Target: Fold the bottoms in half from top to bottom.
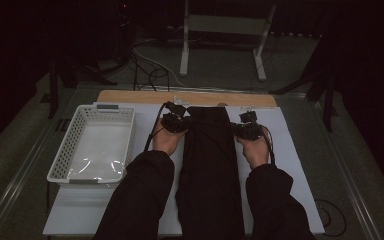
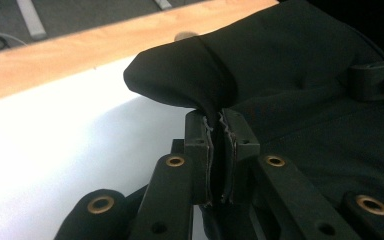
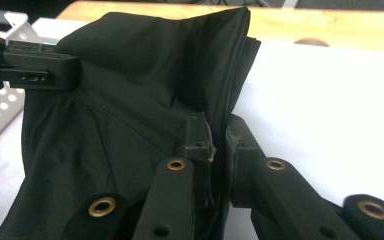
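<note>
A black garment (image 1: 209, 160) lies lengthwise down the middle of the white-covered desk (image 1: 290, 165), its far end near the desk's wooden far edge and its near end reaching the near edge between the person's dark sleeves. The left gripper (image 1: 176, 121) is clenched on the garment's far left corner, and the right gripper (image 1: 245, 127) pinches the far right edge, both lifting the cloth slightly. A white perforated basket (image 1: 96, 145) sits at the desk's left edge.
</note>
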